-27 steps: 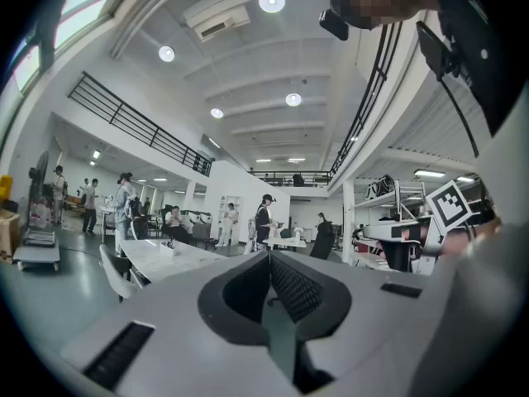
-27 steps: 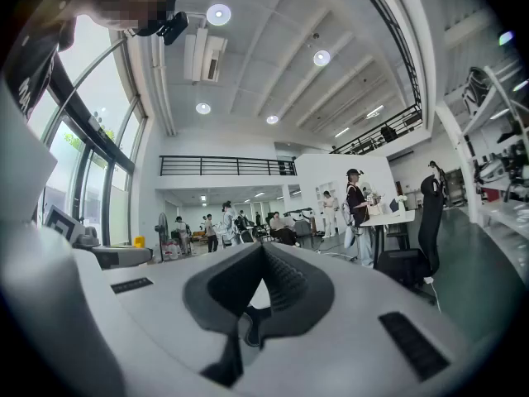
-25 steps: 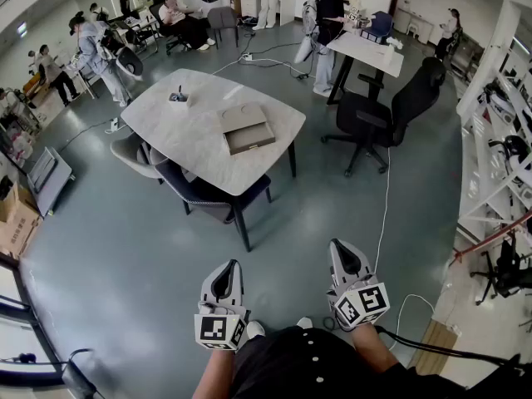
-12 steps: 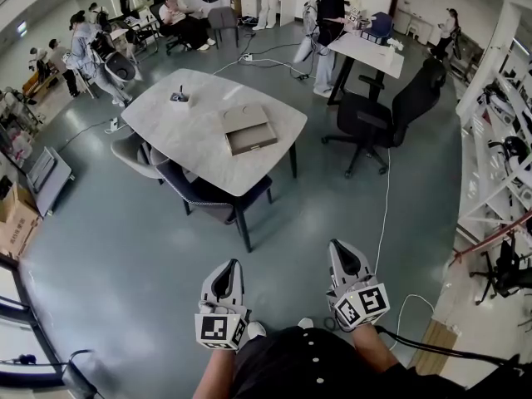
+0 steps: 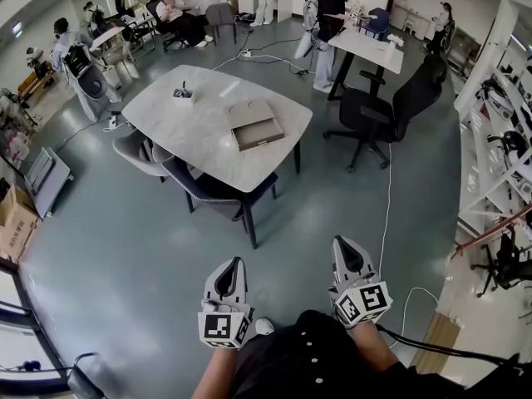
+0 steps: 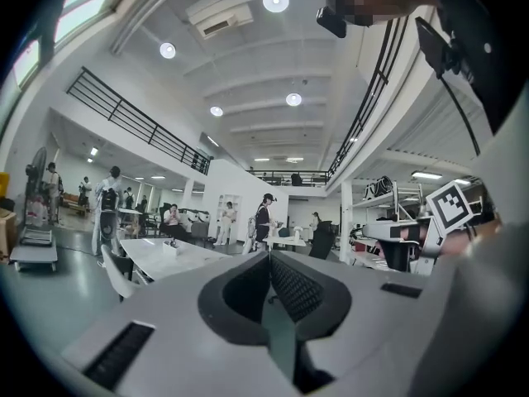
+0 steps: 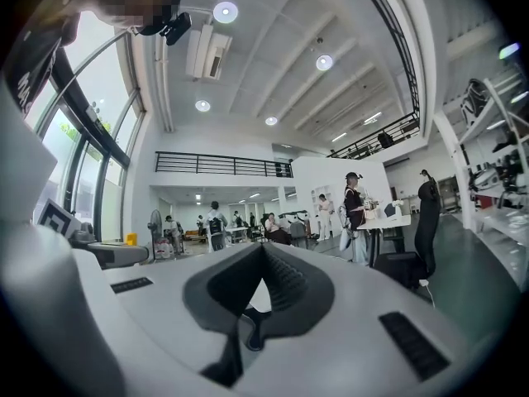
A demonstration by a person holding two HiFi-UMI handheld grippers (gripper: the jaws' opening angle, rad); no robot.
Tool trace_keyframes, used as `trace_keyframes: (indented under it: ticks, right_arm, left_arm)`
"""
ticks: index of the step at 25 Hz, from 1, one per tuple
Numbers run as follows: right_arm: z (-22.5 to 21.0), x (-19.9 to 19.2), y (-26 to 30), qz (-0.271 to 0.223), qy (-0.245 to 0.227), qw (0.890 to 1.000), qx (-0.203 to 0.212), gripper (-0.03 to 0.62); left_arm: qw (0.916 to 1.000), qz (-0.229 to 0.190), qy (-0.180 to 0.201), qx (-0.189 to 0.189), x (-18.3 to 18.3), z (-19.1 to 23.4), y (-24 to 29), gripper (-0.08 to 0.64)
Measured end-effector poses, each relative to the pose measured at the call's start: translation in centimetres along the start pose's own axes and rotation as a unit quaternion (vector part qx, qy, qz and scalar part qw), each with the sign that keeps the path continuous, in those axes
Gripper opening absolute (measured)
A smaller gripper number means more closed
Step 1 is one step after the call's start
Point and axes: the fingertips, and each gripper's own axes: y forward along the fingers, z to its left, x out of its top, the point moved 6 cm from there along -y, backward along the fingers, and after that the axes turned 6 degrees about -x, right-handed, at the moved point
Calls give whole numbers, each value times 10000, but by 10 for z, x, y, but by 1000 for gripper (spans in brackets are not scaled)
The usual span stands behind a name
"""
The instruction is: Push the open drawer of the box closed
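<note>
Box (image 5: 253, 125), drawer out, sits mid tabletop (image 5: 195, 131), well apart from both claws. Dark chair (image 5: 218, 191) at the tabletop's near edge stands between. Left claw (image 5: 229, 264) and right claw (image 5: 344, 246) both closed, empty.

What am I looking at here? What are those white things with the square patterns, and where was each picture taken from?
A person stands holding two clamp tools: the left hand-held gripper and the right hand-held gripper; the patterned cubes are part of them. The overhead picture comes from a camera on the person's head. The other two come from cameras riding on each one, looking along its jaws. Both are shut and hold nothing. Ahead, a table carries a box with its drawer open, and a small object.
</note>
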Motion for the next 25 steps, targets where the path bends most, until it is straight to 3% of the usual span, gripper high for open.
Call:
trace_keyframes:
  ticks: [6, 11, 25]
  right_arm:
    - [19, -11, 1, 57, 157, 9996, -235, -3]
    - [21, -16, 14, 118, 111, 9997, -170, -3]
    - [-26, -13, 137, 51, 131, 9999, 53, -3]
  left_arm:
    - [9997, 3, 3, -233, 1, 18, -6, 17]
    - [9996, -2, -30, -269, 0, 28, 6, 17]
    - [10000, 18, 27, -92, 1, 72, 113, 17]
